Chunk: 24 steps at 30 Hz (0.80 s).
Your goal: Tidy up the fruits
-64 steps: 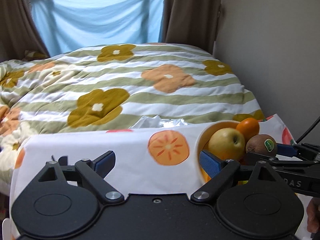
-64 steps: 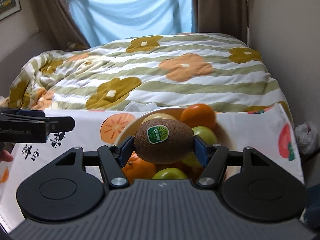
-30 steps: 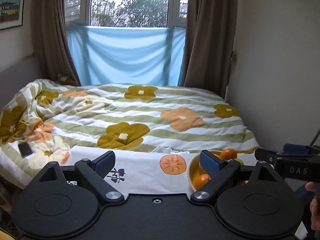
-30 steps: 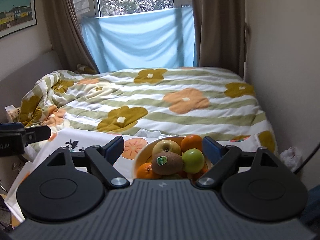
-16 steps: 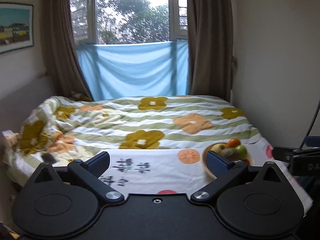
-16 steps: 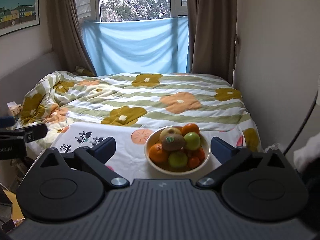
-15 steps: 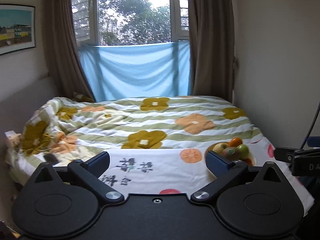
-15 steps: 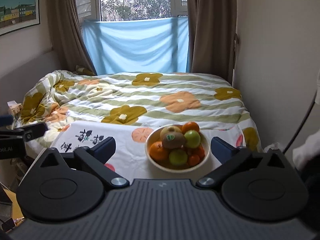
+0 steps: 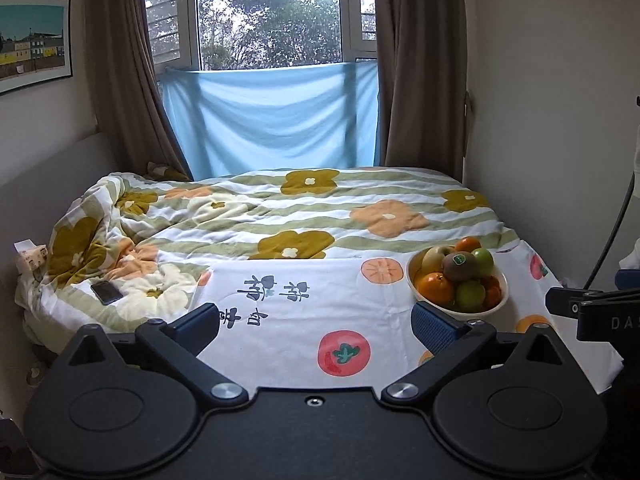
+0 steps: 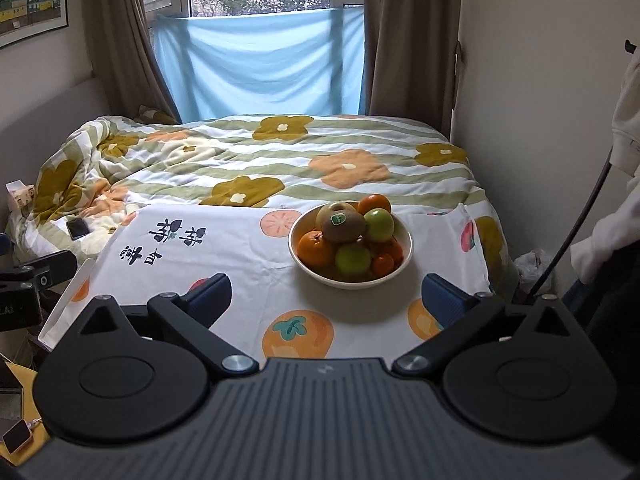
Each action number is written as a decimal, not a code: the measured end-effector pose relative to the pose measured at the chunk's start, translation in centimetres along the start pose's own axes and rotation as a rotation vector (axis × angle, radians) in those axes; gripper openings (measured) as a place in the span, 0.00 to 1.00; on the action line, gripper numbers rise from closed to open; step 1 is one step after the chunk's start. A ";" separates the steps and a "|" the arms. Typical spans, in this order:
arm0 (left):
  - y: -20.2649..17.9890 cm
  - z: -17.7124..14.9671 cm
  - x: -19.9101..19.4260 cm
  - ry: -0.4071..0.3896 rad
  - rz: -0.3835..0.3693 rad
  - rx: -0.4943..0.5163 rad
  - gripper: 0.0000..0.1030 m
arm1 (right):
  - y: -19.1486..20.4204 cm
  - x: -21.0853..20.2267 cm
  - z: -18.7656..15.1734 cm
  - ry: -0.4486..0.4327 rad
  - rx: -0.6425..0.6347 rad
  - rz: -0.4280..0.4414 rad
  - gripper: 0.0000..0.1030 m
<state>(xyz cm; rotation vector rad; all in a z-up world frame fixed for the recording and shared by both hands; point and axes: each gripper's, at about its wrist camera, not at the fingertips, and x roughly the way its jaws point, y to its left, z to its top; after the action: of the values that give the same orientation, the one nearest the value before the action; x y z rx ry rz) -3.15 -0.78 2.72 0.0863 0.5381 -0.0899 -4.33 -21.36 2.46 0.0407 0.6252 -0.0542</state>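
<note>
Right claw [image 10: 326, 294] was spread wide, blue pads far apart, gripping nothing and touching nothing; it hung above the near edge of the tabletop [image 10: 248, 276], which carried a white cloth printed with persimmons and tomatoes. Left claw [image 9: 316, 322] was likewise released, jaws fully apart and empty, held over the near left part of the same cloth. The bowl [image 10: 400, 268] sat on the cloth ahead of the right claw, well clear of both pads, on the right half of the tabletop in the left wrist view [image 9: 500, 300]. Fruit was heaped in it: a kiwi [image 10: 344, 226] with a green sticker on top of the pile, a yellow-brown apple behind it, green apples [image 10: 378, 224] to its right and in front, an orange [image 10: 316, 248] at the left and smaller oranges at the back and right. Beyond the tabletop lay the bed [image 10: 280, 156] with a flowered quilt; a phone [image 10: 78, 228] lay on its left side.
</note>
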 end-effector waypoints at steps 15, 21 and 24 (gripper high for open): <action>-0.4 -0.1 -0.5 0.000 -0.006 0.004 1.00 | -0.8 -0.6 -0.2 0.002 0.025 0.003 1.00; -0.6 0.2 -0.5 0.000 -0.008 0.000 1.00 | -1.0 -0.6 -0.2 0.008 0.028 -0.002 1.00; -0.5 0.2 -0.4 -0.001 -0.009 0.001 1.00 | -1.1 -0.6 -0.2 0.008 0.032 0.001 1.00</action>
<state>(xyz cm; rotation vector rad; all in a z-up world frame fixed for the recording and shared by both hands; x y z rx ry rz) -3.43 -1.23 3.08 0.0846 0.5376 -0.0985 -5.02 -22.38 2.61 0.0720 0.6320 -0.0629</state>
